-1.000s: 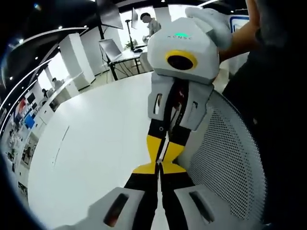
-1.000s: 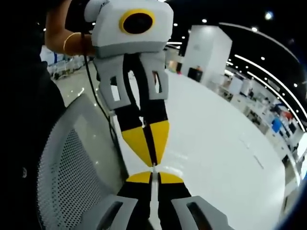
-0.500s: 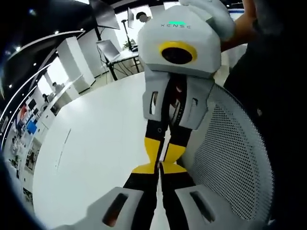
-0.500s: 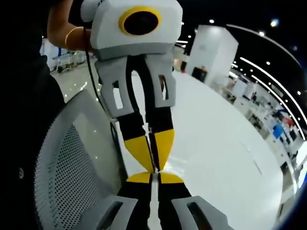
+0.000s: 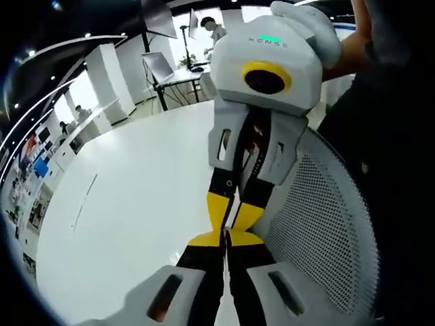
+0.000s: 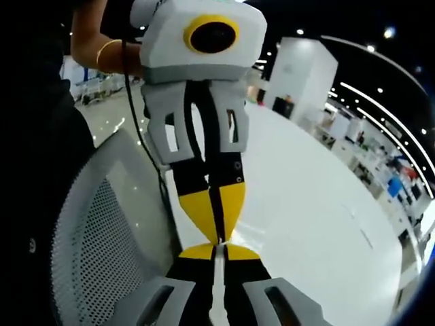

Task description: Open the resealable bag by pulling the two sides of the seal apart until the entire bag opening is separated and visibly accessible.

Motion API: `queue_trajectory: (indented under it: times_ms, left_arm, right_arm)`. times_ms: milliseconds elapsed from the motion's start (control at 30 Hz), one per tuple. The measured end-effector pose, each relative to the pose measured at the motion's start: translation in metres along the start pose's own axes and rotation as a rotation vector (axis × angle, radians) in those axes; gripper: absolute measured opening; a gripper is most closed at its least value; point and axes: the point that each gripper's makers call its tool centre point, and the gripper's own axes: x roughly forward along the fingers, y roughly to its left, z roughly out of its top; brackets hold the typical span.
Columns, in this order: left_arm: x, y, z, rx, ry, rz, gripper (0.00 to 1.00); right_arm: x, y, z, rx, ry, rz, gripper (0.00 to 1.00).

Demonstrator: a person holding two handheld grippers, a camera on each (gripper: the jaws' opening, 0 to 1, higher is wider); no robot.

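In the left gripper view my left gripper [image 5: 225, 238] rises from the bottom with its yellow-tipped jaws pressed together. The right gripper [image 5: 231, 216] comes down from above, also shut, and its yellow tips meet mine tip to tip. The right gripper view mirrors this: my right gripper [image 6: 217, 250] is shut at the bottom, with the left gripper [image 6: 219, 238] pointing down onto it. A thin pale line runs between the right jaws. I cannot tell whether a clear bag edge is pinched there. Both pairs of tips hover just above the white table [image 5: 129, 204].
A grey mesh chair back [image 5: 326, 231] stands close beside the grippers, also seen as the chair back [image 6: 95, 238]. A gloved hand [image 5: 306, 27] and a forearm with a bracelet [image 6: 102, 58] hold the grippers. The wide white table [image 6: 306, 204] stretches away behind.
The opposite gripper's body has swayed a little in both views. The yellow tips stay together, and both pairs of jaws remain closed.
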Motion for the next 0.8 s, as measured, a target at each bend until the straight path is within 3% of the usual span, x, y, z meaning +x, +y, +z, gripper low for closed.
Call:
queue_trajectory:
  times_ms: [333,800]
  left_arm:
    - [-0.0040,0.0007,0.0054,0.020,-0.018,0.002,0.00]
    - [0.0044,0.0015,0.0005,0.108,0.020,0.023,0.04]
  right_arm:
    - [-0.0043,-0.0027,-0.0021,0.027,0.001,-0.005,0.00]
    - [0.0001,0.0005,-0.0053,-0.049,0.058,0.009,0.00]
